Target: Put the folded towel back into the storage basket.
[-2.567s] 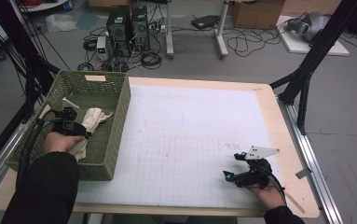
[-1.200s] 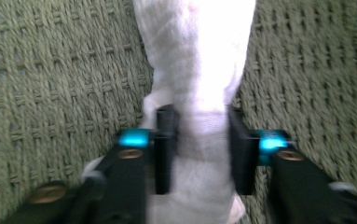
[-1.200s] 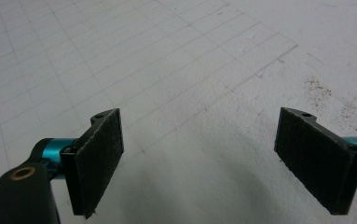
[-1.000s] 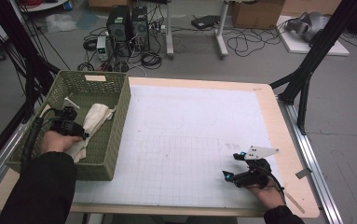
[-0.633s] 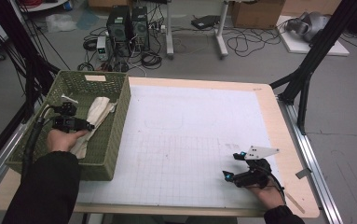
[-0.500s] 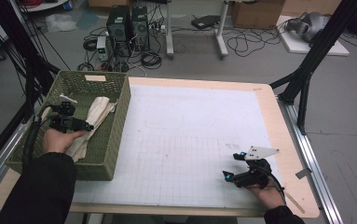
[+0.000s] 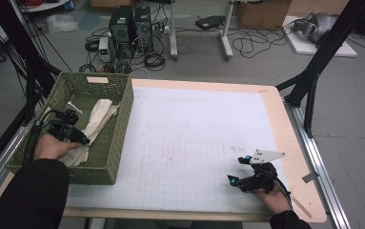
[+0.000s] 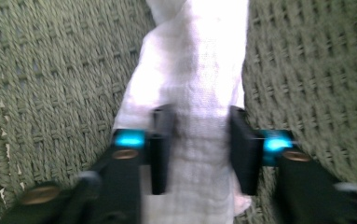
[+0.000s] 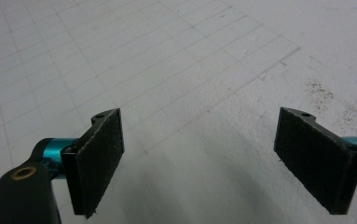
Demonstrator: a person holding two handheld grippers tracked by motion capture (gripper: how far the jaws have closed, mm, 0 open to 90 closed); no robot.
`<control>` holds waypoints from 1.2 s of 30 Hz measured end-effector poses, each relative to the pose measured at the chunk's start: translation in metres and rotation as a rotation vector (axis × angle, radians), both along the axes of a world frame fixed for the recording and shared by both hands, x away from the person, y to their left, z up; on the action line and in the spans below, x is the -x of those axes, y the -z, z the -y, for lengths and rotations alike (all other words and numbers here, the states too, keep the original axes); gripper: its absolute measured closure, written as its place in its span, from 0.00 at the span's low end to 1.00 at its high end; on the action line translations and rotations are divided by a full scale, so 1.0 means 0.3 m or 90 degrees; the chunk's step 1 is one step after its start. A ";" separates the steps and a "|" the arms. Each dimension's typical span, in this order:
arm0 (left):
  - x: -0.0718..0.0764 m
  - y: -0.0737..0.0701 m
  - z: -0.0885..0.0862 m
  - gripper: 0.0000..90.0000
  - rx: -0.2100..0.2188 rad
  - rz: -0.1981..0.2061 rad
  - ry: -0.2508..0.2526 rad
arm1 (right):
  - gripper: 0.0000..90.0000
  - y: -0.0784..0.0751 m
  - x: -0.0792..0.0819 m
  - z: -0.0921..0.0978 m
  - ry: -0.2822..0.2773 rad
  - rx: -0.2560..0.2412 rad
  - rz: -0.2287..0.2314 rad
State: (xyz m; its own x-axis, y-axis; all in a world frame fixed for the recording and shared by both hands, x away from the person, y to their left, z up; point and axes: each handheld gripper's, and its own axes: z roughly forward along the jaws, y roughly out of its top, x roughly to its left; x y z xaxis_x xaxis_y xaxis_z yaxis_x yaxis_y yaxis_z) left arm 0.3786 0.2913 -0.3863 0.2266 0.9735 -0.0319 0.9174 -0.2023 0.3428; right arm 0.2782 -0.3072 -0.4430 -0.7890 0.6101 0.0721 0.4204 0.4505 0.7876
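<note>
A green woven basket (image 7: 105, 138) sits at the left edge of the counter (image 7: 285, 124), reaching from about the middle of that edge toward the near left corner. Inside it lies a white cloth (image 7: 97, 120), crumpled lengthwise and running from the basket's far end down toward its near end. A small white tag-like piece (image 7: 74, 106) lies on the basket floor just beside the cloth; what it is cannot be told.

The person's left hand (image 7: 50, 146), in a dark sleeve, reaches into the basket and holds the left tongs (image 7: 82, 140) over the near part of the cloth. In the left gripper view, the left tongs (image 8: 198, 144) have their two black jaws set on either side of a bunched strip of the white cloth (image 8: 199, 74), pinching it between them, with the basket weave (image 8: 50, 84) behind.

A white gridded mat (image 7: 194, 143) covers most of the counter's middle.

Near the near right corner, the person's right hand (image 7: 273, 198) rests the right tongs (image 7: 239, 171) on the mat, a grey three-cornered plate on top. In the right gripper view, the right tongs (image 9: 199, 158) are spread wide, with only the gridded mat (image 9: 167, 70) between the jaws.
</note>
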 end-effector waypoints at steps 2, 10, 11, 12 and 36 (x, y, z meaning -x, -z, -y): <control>-0.007 0.003 -0.004 0.83 0.001 0.019 -0.019 | 0.17 0.001 -0.001 -0.001 -0.001 -0.001 -0.002; -0.019 0.008 -0.012 0.73 0.016 0.045 -0.050 | 0.17 -0.001 0.000 0.000 -0.001 -0.003 -0.002; -0.015 0.000 -0.014 0.70 0.016 0.044 -0.044 | 0.17 -0.001 -0.001 0.001 -0.003 -0.004 -0.003; -0.011 -0.008 -0.016 0.67 0.014 0.045 -0.036 | 0.17 -0.001 -0.002 0.002 -0.004 -0.004 -0.003; 0.007 0.052 0.027 0.59 -0.065 -0.108 0.043 | 0.17 -0.001 -0.001 0.005 0.002 -0.001 0.000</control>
